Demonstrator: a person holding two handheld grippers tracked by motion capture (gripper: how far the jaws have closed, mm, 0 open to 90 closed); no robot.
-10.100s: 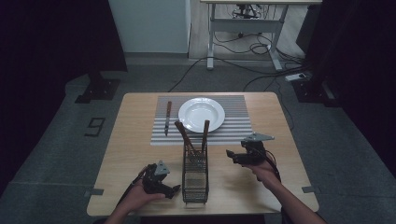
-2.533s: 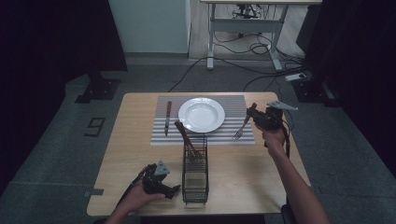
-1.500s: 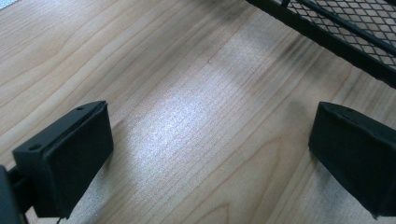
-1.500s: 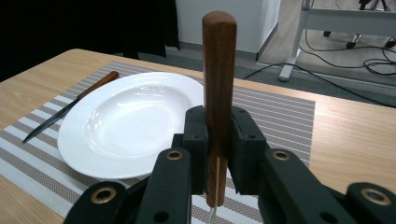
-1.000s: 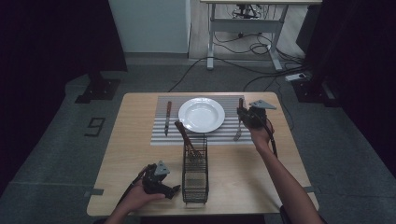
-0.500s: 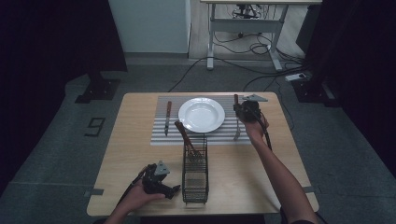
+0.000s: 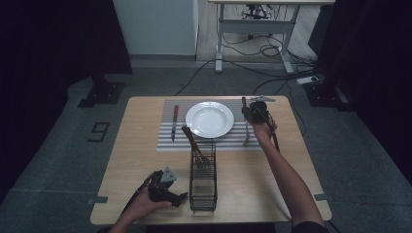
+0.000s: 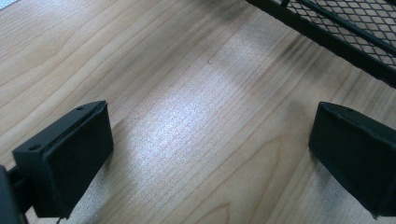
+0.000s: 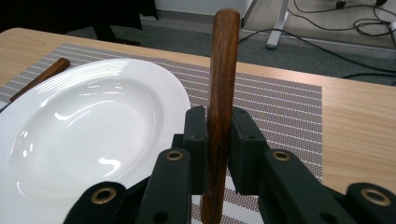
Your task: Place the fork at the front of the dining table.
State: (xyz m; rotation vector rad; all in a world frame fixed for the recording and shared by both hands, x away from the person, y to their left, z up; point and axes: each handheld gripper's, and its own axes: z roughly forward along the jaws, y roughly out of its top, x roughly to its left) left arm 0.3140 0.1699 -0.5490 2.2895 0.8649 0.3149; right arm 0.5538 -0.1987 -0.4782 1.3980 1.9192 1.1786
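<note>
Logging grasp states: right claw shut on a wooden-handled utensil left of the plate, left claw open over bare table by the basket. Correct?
One error: the right claw holds the wooden-handled utensil to the right of the plate, not left; the high view shows it. What lies left of the plate is a knife. The rest stands: left claw open over the table by the basket.

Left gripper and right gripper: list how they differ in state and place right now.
The left gripper has its jaws wide apart with nothing between them; the right gripper is clamped on a wooden-handled fork.
The left gripper sits low at the near edge of the wooden table, beside the black wire basket; the right gripper is at the far side, over the striped placemat, right of the white plate.
Both are hand-held, with black jaws.
</note>
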